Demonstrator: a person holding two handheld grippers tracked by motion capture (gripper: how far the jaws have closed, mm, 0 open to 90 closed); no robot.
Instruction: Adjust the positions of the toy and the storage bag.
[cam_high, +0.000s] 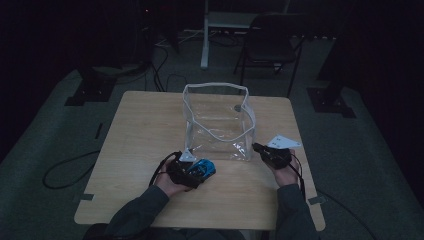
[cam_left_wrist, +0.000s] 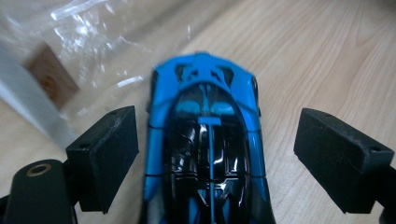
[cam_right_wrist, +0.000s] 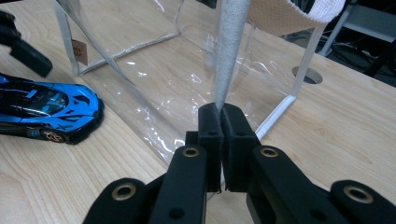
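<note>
The blue toy car (cam_left_wrist: 205, 144) rests on the wooden surface (cam_high: 140, 130) between the parted jaws of the left hand-held gripper (cam_left_wrist: 229, 154), just beside the clear bag (cam_high: 220, 122). It looks small, rigid and glossy, likely slippery; gripping across its flanks seems safest. The right hand-held gripper (cam_right_wrist: 223, 122) is clamped on the bag's soft white edging.
</note>
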